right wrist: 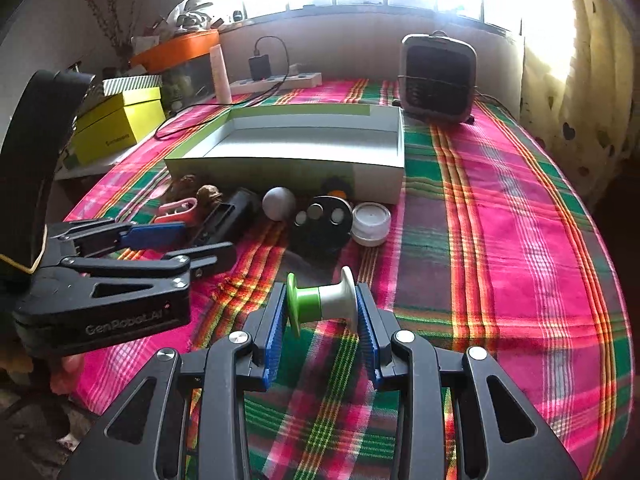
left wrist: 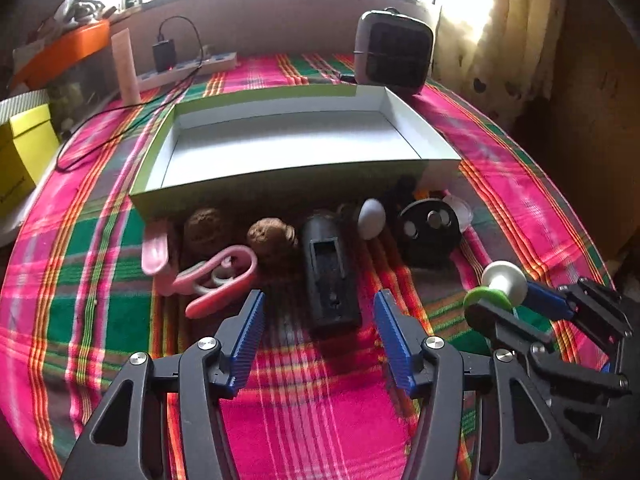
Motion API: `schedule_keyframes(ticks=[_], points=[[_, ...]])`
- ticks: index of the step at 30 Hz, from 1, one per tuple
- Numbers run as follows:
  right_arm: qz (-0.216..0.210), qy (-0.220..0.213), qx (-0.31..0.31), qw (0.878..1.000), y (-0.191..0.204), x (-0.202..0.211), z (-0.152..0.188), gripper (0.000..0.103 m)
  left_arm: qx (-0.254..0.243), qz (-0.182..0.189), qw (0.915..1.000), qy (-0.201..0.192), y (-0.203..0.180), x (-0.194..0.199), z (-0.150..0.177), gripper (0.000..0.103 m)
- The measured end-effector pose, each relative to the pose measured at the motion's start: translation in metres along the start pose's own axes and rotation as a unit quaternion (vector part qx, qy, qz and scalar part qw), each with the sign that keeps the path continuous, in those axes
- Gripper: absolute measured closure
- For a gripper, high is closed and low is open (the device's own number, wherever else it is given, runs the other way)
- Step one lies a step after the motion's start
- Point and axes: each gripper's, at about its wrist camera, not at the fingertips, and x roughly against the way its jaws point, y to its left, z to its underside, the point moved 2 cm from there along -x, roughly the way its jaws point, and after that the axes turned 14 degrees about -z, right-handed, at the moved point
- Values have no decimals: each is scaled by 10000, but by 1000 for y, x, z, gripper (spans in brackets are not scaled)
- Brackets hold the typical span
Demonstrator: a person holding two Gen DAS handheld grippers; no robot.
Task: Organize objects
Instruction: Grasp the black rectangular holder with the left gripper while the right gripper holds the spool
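A white tray with green walls (left wrist: 280, 190) stands on the plaid cloth. Along its near wall lie a pink scoop (left wrist: 154, 252), two walnuts (left wrist: 206, 228), a pink clip (left wrist: 224, 280), a black oblong case (left wrist: 328, 272), a white egg (left wrist: 371, 218), a black disc (left wrist: 428, 224) and a small clear jar (right wrist: 371, 222). My left gripper (left wrist: 320, 316) is open, its blue pads either side of the case's near end with gaps showing. My right gripper (right wrist: 322, 304) is shut on a green and white spool (right wrist: 320, 300), just above the cloth to the right of the row.
A grey heater (left wrist: 394, 54) stands behind the tray's far right corner. At the far left are a power strip (left wrist: 188, 68) with a trailing black cable, a pink tube (left wrist: 126, 68) and a yellow box (left wrist: 24, 148). A curtain (right wrist: 580, 80) hangs on the right.
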Motion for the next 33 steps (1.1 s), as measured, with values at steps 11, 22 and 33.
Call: schedule_keyframes(ticks=[11, 22, 33], points=[[21, -9, -48, 10000, -5, 0, 2, 68, -97, -195, 9998, -30, -8, -9, -9, 62], [34, 2, -44, 10000, -5, -1, 3, 68, -72, -325, 9994, -42, -8, -10, -11, 77], [101, -21, -50, 9999, -1, -1, -1, 68, -62, -259, 9996, -67, -5, -4, -9, 78]])
